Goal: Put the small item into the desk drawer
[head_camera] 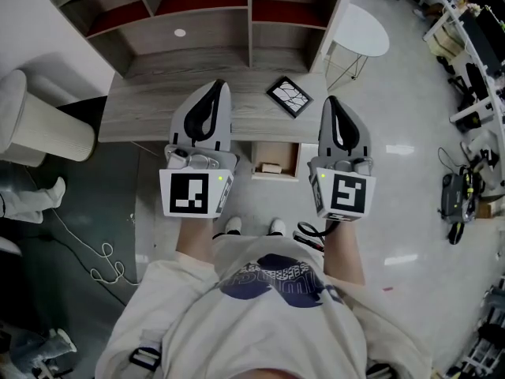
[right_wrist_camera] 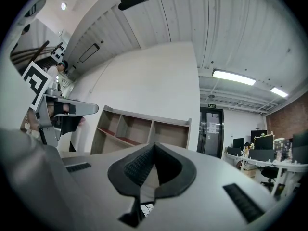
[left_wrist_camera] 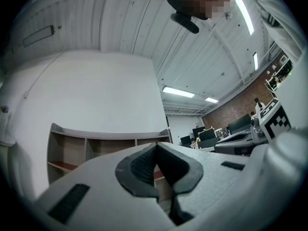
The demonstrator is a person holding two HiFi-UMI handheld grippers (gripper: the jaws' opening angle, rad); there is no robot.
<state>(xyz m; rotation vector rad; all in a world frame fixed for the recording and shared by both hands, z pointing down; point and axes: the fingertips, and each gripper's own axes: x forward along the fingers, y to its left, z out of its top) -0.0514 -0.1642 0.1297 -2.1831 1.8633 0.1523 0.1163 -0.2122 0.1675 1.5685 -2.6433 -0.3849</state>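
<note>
The left tool and the right tool are both shut tight and empty. They hang over the counter, by the open drawer.

At frame centre I see the surface, with the shelf unit behind it at the top. A framed picture lies on the surface, right of centre. Just below it the drawer stands pulled out, a small item inside. A round table stands at upper right.
</note>
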